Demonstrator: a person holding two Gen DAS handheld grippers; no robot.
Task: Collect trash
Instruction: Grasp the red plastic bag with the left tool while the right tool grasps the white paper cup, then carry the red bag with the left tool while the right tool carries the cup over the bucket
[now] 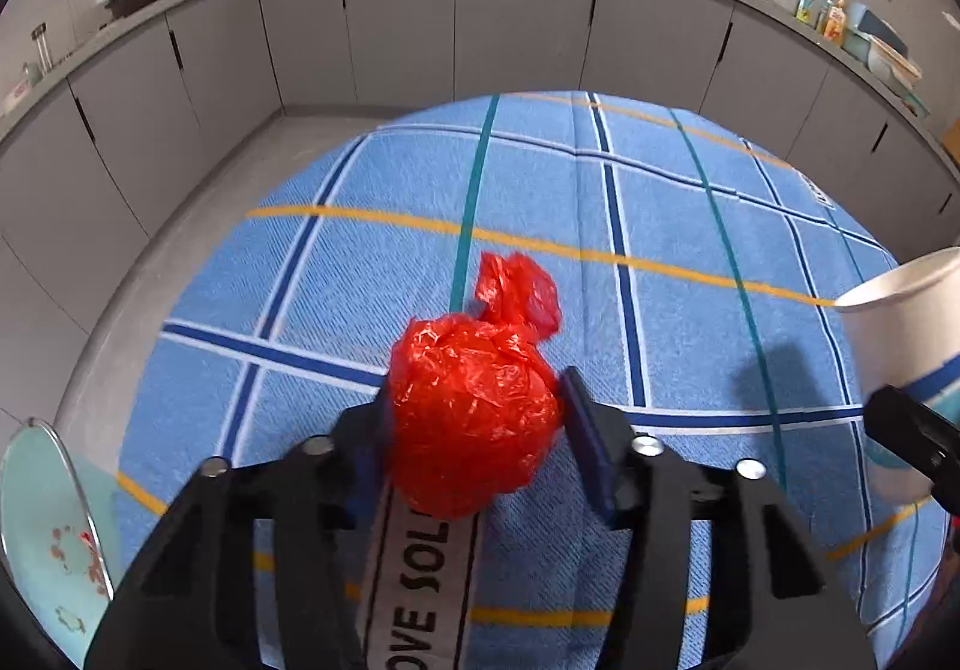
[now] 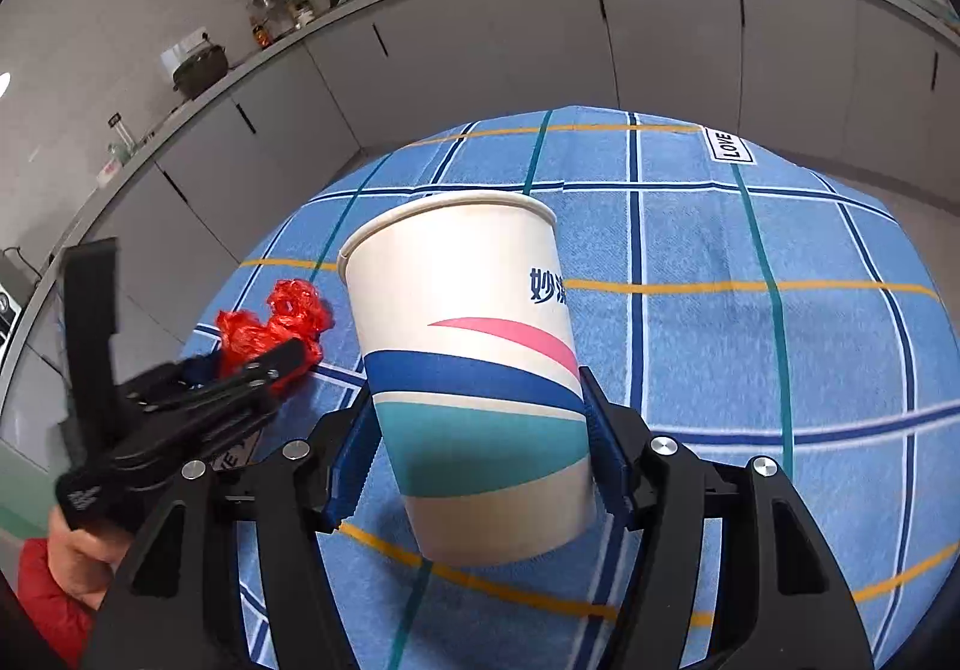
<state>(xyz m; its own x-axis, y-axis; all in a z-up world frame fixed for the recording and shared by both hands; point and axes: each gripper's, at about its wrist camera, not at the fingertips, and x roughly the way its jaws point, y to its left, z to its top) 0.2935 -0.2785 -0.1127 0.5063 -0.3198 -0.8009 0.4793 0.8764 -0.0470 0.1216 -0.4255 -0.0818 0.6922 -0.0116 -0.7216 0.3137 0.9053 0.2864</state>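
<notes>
A crumpled red plastic bag [image 1: 474, 406] sits between the fingers of my left gripper [image 1: 474, 400], which is shut on it just above the blue checked tablecloth [image 1: 660, 226]. The bag also shows in the right wrist view [image 2: 270, 328], held by the left gripper [image 2: 264, 364]. My right gripper [image 2: 477, 430] is shut on a white paper cup [image 2: 474, 346] with blue, pink and teal stripes, held upright and slightly tilted above the cloth. The cup also shows at the right edge of the left wrist view [image 1: 906, 346].
The table with the blue cloth [image 2: 750, 310] stands in a kitchen with grey cabinets [image 1: 396, 21] behind and to the left. A light green plate [image 1: 48, 526] stands at the table's left edge. A "LOVE" label [image 2: 729, 144] is at the cloth's far side.
</notes>
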